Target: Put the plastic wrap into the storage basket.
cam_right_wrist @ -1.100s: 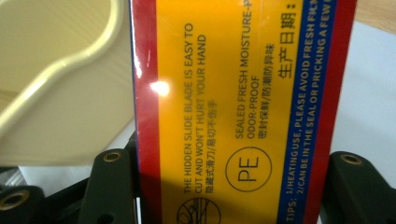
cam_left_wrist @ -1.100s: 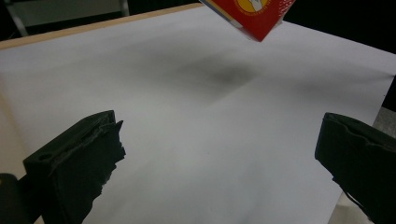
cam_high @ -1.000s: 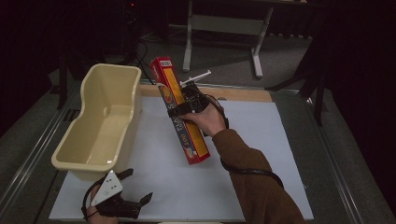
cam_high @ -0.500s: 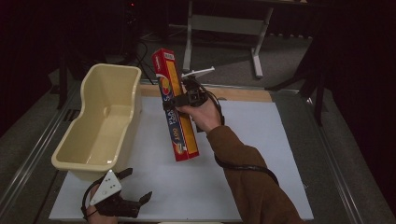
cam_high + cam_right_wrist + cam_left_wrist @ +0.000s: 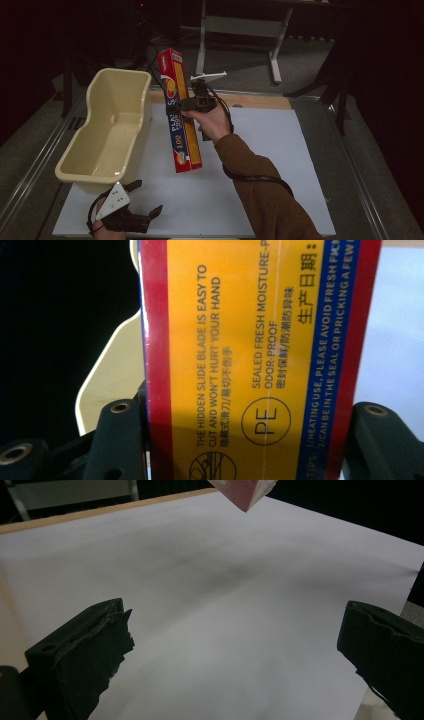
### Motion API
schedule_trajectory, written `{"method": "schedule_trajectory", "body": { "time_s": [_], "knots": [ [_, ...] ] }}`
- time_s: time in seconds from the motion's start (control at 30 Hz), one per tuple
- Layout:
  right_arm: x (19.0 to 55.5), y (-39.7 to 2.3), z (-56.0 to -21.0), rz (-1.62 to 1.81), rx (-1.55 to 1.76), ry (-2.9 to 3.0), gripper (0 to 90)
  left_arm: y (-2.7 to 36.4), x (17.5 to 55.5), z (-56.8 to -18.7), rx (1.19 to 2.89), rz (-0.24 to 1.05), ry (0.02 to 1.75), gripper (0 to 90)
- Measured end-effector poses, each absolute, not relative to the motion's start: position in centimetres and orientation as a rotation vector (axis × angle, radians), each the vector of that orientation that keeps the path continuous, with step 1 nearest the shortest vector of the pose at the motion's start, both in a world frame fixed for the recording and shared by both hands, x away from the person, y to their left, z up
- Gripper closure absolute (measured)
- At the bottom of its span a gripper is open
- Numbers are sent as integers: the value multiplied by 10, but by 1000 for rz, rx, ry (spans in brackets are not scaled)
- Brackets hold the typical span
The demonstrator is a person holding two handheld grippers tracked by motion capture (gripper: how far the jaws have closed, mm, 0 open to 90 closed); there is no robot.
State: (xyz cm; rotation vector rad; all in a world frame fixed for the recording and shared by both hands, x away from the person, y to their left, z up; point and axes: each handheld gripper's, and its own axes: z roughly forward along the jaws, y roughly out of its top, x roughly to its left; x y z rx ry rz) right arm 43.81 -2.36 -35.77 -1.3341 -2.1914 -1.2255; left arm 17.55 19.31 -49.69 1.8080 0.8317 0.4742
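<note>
Box (image 5: 181, 117) hangs clamped in your right gripper's (image 5: 192, 104) jaws, just beside the tub (image 5: 107, 131); carry it over the tub next. Left gripper (image 5: 131, 216) rests near the tub, jaws released.

High view: right gripper (image 5: 192, 104) fingertips hidden behind the wrap box (image 5: 181, 112), so the contact itself cannot be seen there; small print on the box too fine to read; left gripper (image 5: 142, 202) sits low in a dim corner, its hand cut off by the bottom edge; far room beyond the table (image 5: 280, 165) lost in darkness.

Right gripper view: box runs off top and bottom edges, both ends cut; tub (image 5: 112, 375) mostly hidden behind the box, just a pale curve of wall showing; lower print cropped.

Left gripper view: only a pink corner of the box (image 5: 245, 492) enters at the top edge; blurred; both jaws cut by the frame.
</note>
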Motion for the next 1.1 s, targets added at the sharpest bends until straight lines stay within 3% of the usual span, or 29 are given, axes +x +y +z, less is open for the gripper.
{"method": "schedule_trajectory", "body": {
  "time_s": [1.1],
  "knots": [
    [434,42,-357,-1310,-1353,-1895,423,194,173,-496,1800,503,830,4]
  ]
}}
